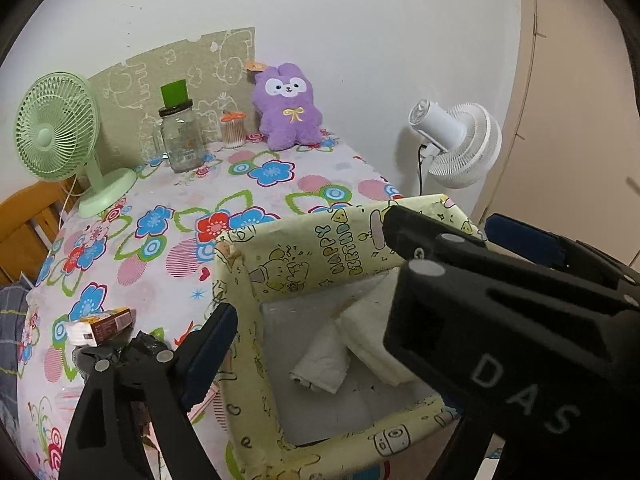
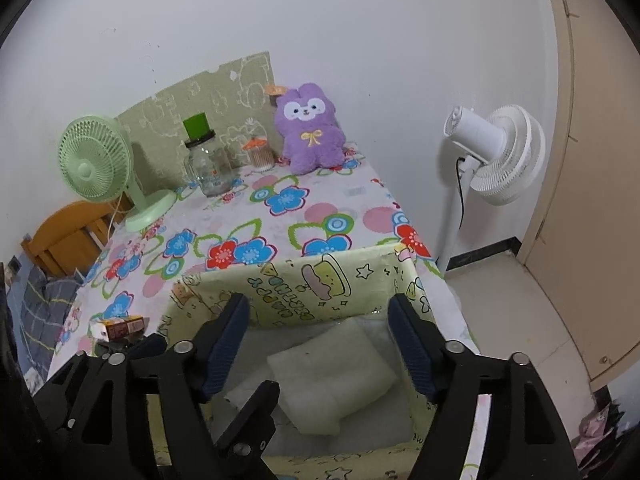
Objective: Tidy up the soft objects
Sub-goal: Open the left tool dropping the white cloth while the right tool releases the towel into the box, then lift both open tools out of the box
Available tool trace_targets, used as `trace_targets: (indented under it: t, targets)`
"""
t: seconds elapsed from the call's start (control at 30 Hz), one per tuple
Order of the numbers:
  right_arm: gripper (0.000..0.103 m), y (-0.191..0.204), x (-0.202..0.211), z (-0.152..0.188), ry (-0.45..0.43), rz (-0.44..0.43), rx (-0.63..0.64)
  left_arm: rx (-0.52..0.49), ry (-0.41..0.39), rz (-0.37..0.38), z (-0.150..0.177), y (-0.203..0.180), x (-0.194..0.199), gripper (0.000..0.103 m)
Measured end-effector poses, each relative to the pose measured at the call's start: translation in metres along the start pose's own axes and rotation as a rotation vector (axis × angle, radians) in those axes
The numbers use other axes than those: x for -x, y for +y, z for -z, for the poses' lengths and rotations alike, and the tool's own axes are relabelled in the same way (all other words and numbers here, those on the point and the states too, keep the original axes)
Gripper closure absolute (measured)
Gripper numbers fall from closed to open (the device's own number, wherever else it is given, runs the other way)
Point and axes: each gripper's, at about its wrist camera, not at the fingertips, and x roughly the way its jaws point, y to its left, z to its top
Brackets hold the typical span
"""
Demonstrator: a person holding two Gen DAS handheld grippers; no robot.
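At the far left a green desk fan [image 2: 98, 160] stood on the flowered tablecloth [image 2: 280, 216], with a glass jar [image 2: 208, 168] and a small pot of cotton swabs [image 2: 260, 156] to its right along the far edge. Near the left edge lay a small carton [image 2: 120, 326], apart from the work. Further right, at the far edge against the wall, sat the purple plush rabbit [image 2: 310, 136], upright and well apart from both tools; it was judged the remaining soft item to be put away. At the near right corner stood the paper-covered box [image 2: 320, 280], holding a folded cream cloth [image 2: 332, 368] and, to its left in the left wrist view, a rolled white cloth [image 1: 320, 360]. The left gripper [image 1: 360, 312] hung over the box with its fingers spread wide and nothing between them. The right gripper [image 2: 320, 344] was likewise over the box, fingers well apart, the cream cloth lying below and free of the pads. A white stand fan [image 2: 500, 152] stood on the floor beyond the table's right edge. The release appeared complete. To do the step well, both tools should lift straight out of the box without snagging its paper rim or dragging the cloths, then one should travel to the rabbit and grip its body squarely, clear of the swab pot just beside it.
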Motion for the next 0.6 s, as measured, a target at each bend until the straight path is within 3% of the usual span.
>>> trace_targets:
  t: [0.6]
  targets:
    - [0.009, 0.026, 0.043, 0.000, -0.091, -0.009, 0.005, 0.033, -0.053, -0.028, 0.004, 0.021, 0.038, 0.001]
